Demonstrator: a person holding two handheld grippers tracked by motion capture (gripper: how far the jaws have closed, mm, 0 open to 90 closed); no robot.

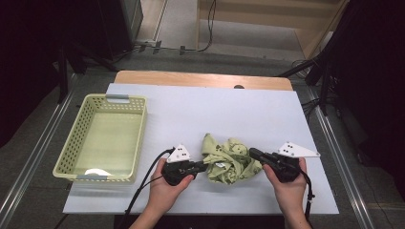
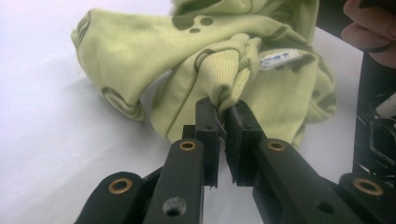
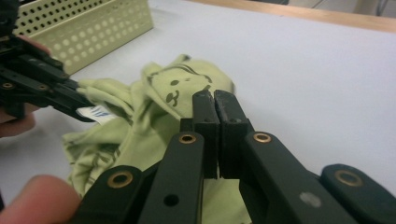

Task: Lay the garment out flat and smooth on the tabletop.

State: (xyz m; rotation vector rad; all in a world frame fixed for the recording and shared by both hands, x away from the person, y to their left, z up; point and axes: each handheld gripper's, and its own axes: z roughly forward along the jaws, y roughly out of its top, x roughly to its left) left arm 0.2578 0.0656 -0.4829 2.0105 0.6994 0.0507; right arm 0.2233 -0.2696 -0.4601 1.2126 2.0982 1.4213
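Observation:
A crumpled pale-green garment (image 1: pixel 228 160) with dark printed figures lies on the white table top (image 1: pixel 215 109), between my two grippers. My left gripper (image 1: pixel 204 166) reaches its left side. In the left gripper view the jaws (image 2: pixel 223 116) are pinched on a ribbed fold of the garment (image 2: pixel 196 51), beside its white label (image 2: pixel 280 58). My right gripper (image 1: pixel 251 152) touches the garment's right edge. In the right gripper view its jaws (image 3: pixel 214 99) stand pressed together over the garment (image 3: pixel 177 86), with no cloth visible between them. The left gripper (image 3: pixel 70 100) also shows at the left of that view, holding the cloth.
A pale-yellow perforated basket (image 1: pixel 141 129) stands at the table's left, with something white in its near end. A wooden strip (image 1: pixel 200 78) runs along the far edge. Bare white surface stretches behind and to the right of the garment.

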